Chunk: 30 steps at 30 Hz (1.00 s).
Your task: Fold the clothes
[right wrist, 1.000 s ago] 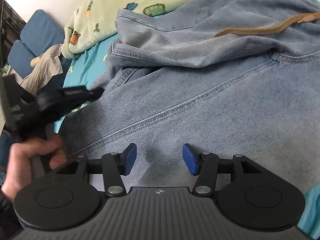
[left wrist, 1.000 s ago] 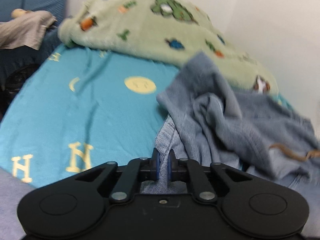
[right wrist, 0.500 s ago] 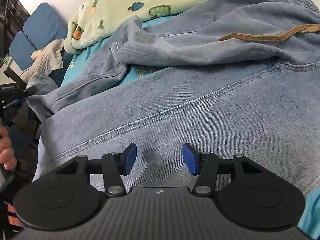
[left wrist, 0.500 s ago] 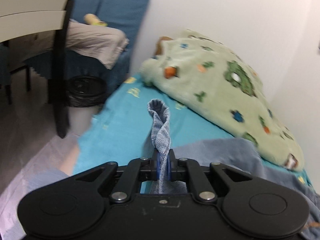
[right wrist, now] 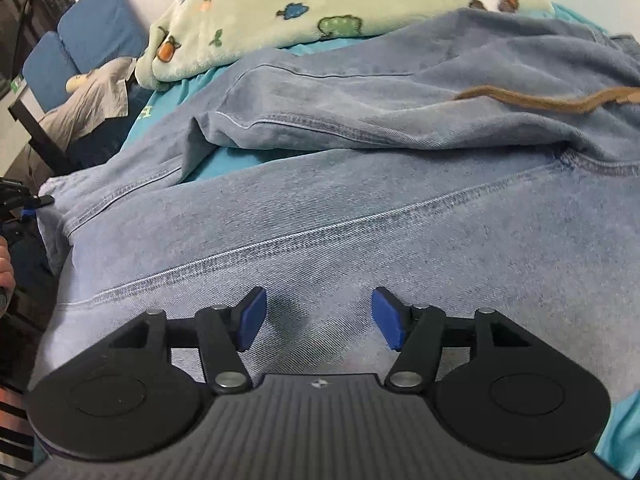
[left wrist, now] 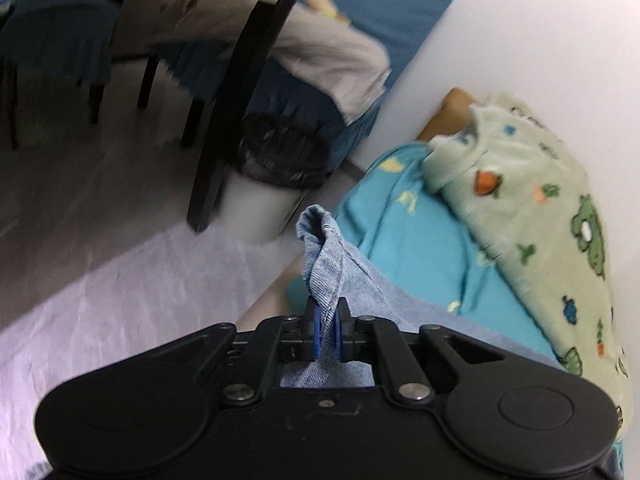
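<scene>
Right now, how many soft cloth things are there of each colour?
Light blue denim: 1, the jeans
Turquoise: 1, the bed sheet
Pale green: 1, the cartoon blanket
Beige-grey: 1, the cloth on the blue chair
Total: 4

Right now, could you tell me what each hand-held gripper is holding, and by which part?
The left hand-held gripper pinches the light-blue denim jeans by a leg's hem edge. The right hand-held gripper, jaws opening, holds nothing.
</scene>
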### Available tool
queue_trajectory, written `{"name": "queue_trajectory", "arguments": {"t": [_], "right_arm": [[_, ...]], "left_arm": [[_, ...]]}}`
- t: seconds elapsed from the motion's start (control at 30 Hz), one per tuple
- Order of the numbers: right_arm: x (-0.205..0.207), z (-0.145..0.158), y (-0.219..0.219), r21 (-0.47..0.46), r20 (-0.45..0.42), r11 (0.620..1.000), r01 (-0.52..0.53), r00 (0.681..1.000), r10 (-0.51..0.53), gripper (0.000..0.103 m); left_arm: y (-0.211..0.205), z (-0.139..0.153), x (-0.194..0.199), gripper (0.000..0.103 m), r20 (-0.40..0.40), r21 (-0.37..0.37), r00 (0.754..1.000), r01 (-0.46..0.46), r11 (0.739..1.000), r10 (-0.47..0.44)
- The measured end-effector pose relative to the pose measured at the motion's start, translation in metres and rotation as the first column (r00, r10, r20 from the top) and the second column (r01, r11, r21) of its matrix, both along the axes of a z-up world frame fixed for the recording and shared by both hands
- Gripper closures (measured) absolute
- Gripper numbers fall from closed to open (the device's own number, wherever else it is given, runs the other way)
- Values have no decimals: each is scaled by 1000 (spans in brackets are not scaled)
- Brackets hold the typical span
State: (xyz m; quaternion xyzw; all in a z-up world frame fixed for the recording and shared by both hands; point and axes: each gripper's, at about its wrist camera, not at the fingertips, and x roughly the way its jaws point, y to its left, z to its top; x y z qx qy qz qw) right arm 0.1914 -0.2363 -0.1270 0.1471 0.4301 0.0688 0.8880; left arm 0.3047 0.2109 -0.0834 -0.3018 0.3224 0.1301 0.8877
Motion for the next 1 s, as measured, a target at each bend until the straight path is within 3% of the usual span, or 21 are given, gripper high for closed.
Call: {"name": "queue_trajectory", "arguments": {"t": [0.17, 0.23, 0.33, 0.4, 0.57, 0.67, 0.9, 1.0], "right_arm": [[1, 1, 4, -24, 8, 1000, -8, 1000, 8, 38], [1, 2, 5, -21, 7, 1000, -5, 1000, 5, 38], [0, 3, 5, -16, 5, 1000, -2, 1000, 2, 38], [-1, 4, 4, -10, 2, 1000, 1, 1000, -1, 39], [-4, 7, 2, 11, -8, 1000, 7, 1000, -7, 39], [-7, 8, 2, 24, -10, 1000, 6, 1000, -6, 39], [-6, 8, 2, 31, -15, 999, 6, 1000, -6, 38], [-6, 8, 6, 22, -5, 1000, -22, 1000, 22, 37]], "left_arm": [[6, -2, -4, 85, -52, -73, 999, -17, 997, 13], [6, 3, -9, 65, -58, -115, 998, -13, 993, 6], [0, 13, -23, 55, -41, -156, 999, -5, 988, -2], [-3, 17, -32, 47, -35, -223, 999, 0, 975, -8], [-18, 10, -49, 42, -42, -444, 998, 21, 896, -44], [-28, -8, -45, 40, -77, -519, 995, 21, 854, -71], [-16, -50, -32, 43, -128, -583, 990, -119, 804, 53], [-15, -48, -17, 44, -128, -542, 991, -111, 833, 48]]}}
